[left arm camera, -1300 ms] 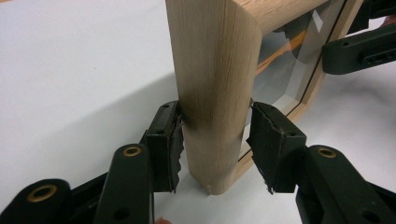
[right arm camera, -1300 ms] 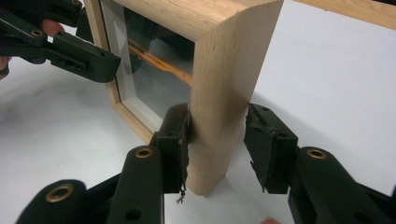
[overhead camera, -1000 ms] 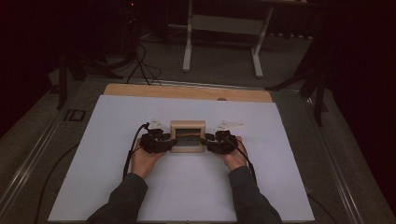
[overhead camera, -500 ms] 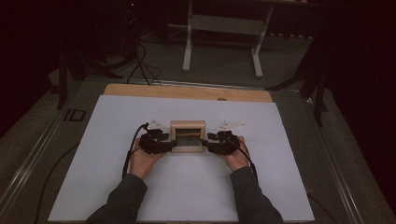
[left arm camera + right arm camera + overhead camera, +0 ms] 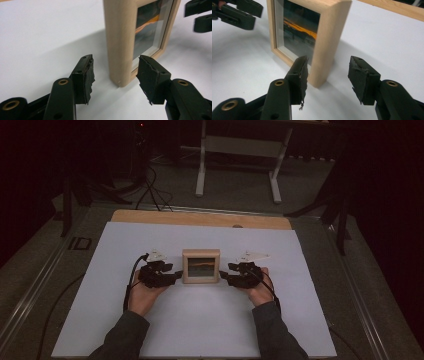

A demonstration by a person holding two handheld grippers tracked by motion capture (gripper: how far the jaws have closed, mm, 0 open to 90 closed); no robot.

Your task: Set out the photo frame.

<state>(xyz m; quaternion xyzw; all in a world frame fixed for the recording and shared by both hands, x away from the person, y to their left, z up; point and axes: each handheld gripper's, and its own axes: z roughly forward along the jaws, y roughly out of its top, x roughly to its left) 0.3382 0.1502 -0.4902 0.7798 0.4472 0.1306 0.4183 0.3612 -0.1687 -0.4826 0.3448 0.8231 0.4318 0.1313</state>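
Note:
A small light-wood picture frame stands upright on the white sheet, its glass front toward the person, showing a dark picture with an orange streak. My left gripper is open at the frame's left edge. In the left gripper view the jaws straddle the frame's near corner with gaps on both sides. My right gripper is open at the frame's right edge. In the right gripper view its jaws straddle the frame's side without touching. The other gripper's jaws show beyond the frame.
The white sheet covers a wooden tabletop whose far edge is bare. Cables trail from each gripper. A metal stand is on the floor beyond the table. Rails run along both table sides.
Both grippers have crept slightly closer to the frame's sides. The frame has not moved.

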